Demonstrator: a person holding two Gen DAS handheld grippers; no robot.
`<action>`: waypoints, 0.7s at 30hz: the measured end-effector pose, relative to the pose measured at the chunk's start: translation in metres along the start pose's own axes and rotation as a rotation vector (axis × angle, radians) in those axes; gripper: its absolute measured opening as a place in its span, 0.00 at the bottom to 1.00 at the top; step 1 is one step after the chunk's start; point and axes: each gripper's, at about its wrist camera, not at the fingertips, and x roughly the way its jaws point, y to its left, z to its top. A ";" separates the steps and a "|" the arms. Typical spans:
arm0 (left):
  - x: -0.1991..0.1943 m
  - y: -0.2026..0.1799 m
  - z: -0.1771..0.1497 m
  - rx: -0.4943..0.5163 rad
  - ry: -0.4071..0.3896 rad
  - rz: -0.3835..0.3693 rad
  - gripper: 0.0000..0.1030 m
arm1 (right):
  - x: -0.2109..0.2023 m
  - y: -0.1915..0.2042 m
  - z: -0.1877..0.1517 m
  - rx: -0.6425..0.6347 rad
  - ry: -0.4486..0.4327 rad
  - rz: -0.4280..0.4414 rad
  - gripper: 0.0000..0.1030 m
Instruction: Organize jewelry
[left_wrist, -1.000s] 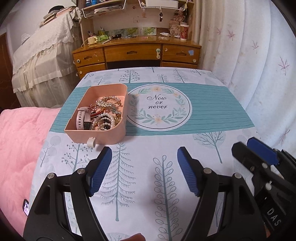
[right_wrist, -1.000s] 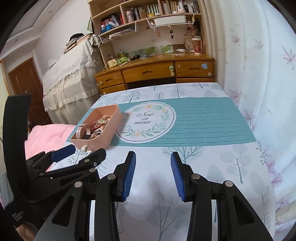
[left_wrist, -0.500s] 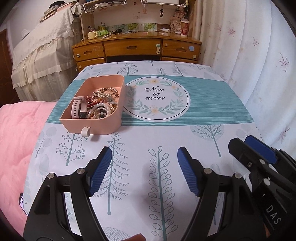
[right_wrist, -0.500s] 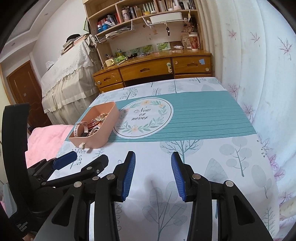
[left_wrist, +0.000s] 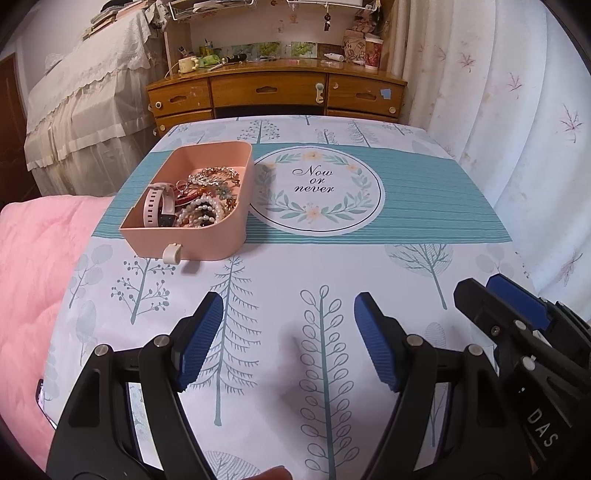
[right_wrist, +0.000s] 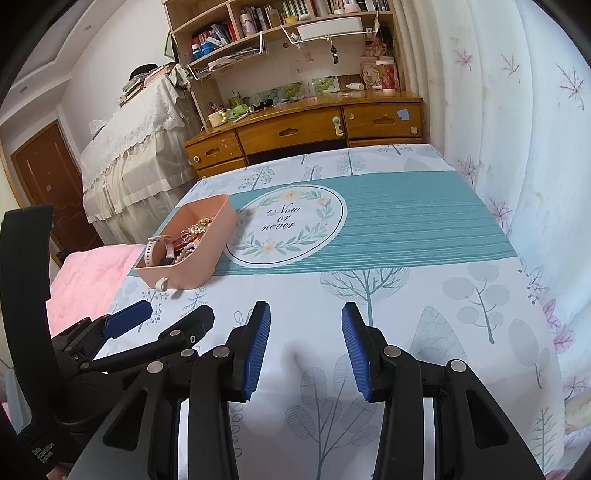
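A pink open box (left_wrist: 221, 236) (right_wrist: 195, 273) stands on the tablecloth at the left. It holds a pink-strapped watch (left_wrist: 153, 203) (right_wrist: 153, 251), pearl bracelets (left_wrist: 201, 212) and a tangle of gold chains (left_wrist: 216, 175). My left gripper (left_wrist: 288, 336) is open and empty, low over the cloth, well in front of the box. My right gripper (right_wrist: 306, 347) is open and empty, to the right of the left one; it shows at the right edge of the left wrist view (left_wrist: 517, 314).
The table (left_wrist: 424, 258) wears a tree-print cloth with a teal band and a round "Now or never" emblem (left_wrist: 317, 192). A pink blanket (left_wrist: 33, 266) lies at its left edge. A wooden desk (left_wrist: 273, 92) stands behind, a curtain (right_wrist: 517, 110) on the right.
Both grippers have drawn back and tilted down a little, so the box sits slightly farther off in view. Both stay open and empty.
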 end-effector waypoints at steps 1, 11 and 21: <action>0.000 0.000 0.000 -0.002 0.001 0.000 0.69 | 0.001 0.001 0.000 -0.001 0.002 0.000 0.40; 0.000 0.002 -0.001 -0.010 0.006 0.003 0.69 | 0.005 0.004 -0.001 -0.005 0.004 0.002 0.40; 0.001 0.002 -0.002 -0.016 0.012 0.004 0.69 | 0.008 0.005 -0.002 -0.008 0.005 0.002 0.40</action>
